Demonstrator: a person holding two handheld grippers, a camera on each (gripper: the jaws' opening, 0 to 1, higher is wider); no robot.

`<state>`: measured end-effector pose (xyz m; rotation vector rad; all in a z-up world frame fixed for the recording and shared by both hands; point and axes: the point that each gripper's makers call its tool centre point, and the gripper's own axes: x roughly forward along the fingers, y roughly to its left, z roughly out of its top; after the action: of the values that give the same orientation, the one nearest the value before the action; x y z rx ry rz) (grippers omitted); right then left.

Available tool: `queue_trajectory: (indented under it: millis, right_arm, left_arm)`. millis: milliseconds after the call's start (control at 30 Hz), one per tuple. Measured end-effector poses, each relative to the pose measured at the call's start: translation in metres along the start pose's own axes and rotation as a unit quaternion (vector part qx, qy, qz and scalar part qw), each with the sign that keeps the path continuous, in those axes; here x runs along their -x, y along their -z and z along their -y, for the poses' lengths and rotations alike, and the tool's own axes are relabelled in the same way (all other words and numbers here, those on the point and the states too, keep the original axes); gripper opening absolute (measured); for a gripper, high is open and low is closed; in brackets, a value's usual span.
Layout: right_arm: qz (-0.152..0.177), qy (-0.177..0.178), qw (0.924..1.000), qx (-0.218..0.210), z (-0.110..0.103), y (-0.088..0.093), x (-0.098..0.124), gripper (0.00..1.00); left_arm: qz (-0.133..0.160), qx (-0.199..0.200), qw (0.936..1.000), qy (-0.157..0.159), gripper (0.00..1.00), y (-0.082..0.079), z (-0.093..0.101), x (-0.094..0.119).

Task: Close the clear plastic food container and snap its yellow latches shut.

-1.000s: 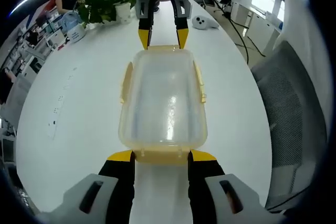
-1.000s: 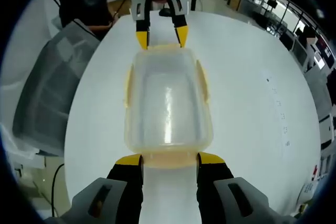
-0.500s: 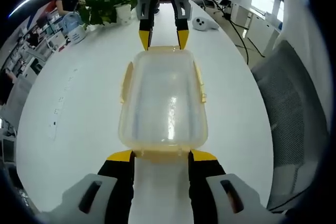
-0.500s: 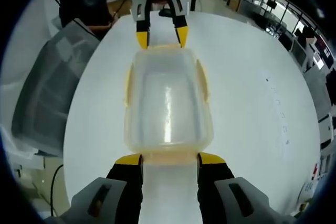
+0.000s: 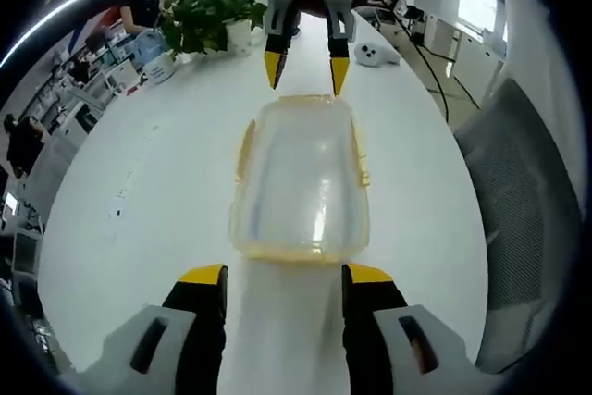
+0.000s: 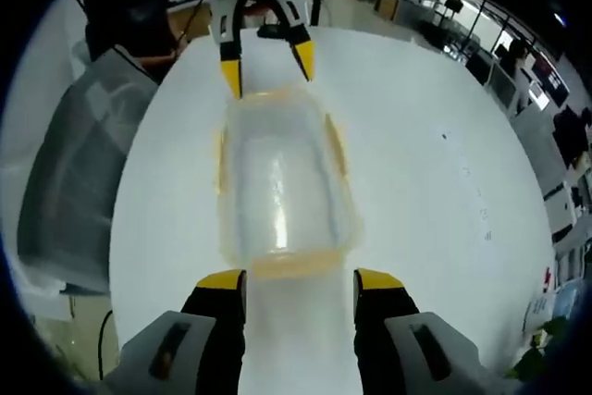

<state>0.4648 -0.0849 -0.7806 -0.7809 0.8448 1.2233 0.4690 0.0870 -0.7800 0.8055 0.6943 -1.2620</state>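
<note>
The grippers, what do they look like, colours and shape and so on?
Both match. The left gripper has two black jaws capped with yellow tips, rising from grey moulded bases with slotted holes. The right gripper is built the same. Seen from opposite, each has a grey-white body, with grey arms ending in pointed yellow tips.

- Left gripper (image 5: 285, 275): two black fingers with yellow tips, rising from pale grey housings, each with a dark oval slot.
- Right gripper (image 6: 300, 280): same build, black fingers, yellow tips, grey slotted housings.
</note>
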Motion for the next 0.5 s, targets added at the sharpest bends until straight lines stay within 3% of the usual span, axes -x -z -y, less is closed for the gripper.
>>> queue_trajectory:
  millis: [100,233,400,500]
  right_arm:
    - [0.001,0.002,0.9999,-0.011,-0.002,0.0,-0.001,0.47]
    - [0.015,0.012,0.9984,-0.052,0.001,-0.005,-0.003,0.47]
    - [0.035,0.025,0.9934,-0.106,0.003,-0.018,-0.002,0.48]
    - [0.044,0.036,0.9892,-0.135,0.007,-0.023,-0.003,0.48]
  left_arm:
    - [-0.003,-0.005,0.9999,-0.015,0.51,-0.004,-0.005,0.004]
    - [0.012,0.042,0.9982,-0.041,0.51,-0.013,-0.014,0.01]
    - [0.001,0.065,0.9963,-0.057,0.51,-0.012,-0.011,0.009]
    - [0.004,0.098,0.9923,-0.076,0.5,-0.014,-0.012,0.009]
